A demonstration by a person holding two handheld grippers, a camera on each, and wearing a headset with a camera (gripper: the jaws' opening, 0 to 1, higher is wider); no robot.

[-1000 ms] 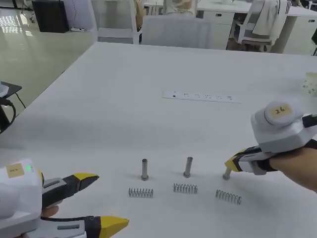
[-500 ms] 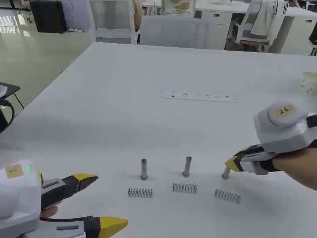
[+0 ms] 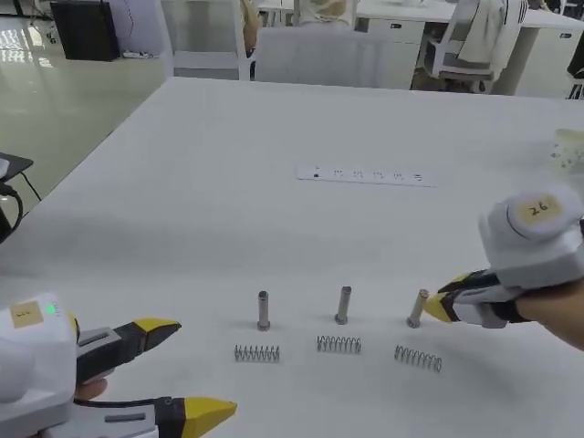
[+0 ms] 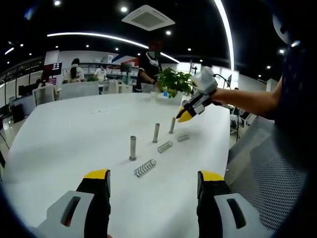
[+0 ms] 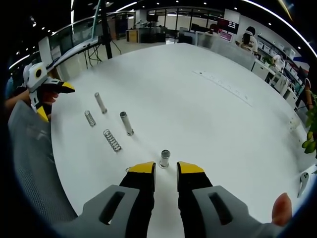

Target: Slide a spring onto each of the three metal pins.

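Note:
Three metal pins stand in a row on the white table: left pin (image 3: pixel 263 310), middle pin (image 3: pixel 343 305), right pin (image 3: pixel 418 308). In front of each lies a spring: left spring (image 3: pixel 256 353), middle spring (image 3: pixel 338 344), right spring (image 3: pixel 418 358). My right gripper (image 3: pixel 440 307) is level with the right pin, just to its right. In the right gripper view its jaws (image 5: pixel 166 169) stand a narrow gap apart, and the right pin (image 5: pixel 164 158) is just beyond the tips with nothing held. My left gripper (image 3: pixel 196 370) waits wide open and empty at the near left, short of the left spring (image 4: pixel 144 167).
A white power strip (image 3: pixel 365 175) lies across the table's middle, beyond the pins. A paper cup (image 3: pixel 570 151) sits at the far right edge. Chairs and desks stand past the table's far edge. A potted plant (image 4: pixel 173 82) is near the table's right end.
My right gripper has drawn back to the right, off the right pin. That pin now stands in full view, clear of the tips. The left gripper has not moved.

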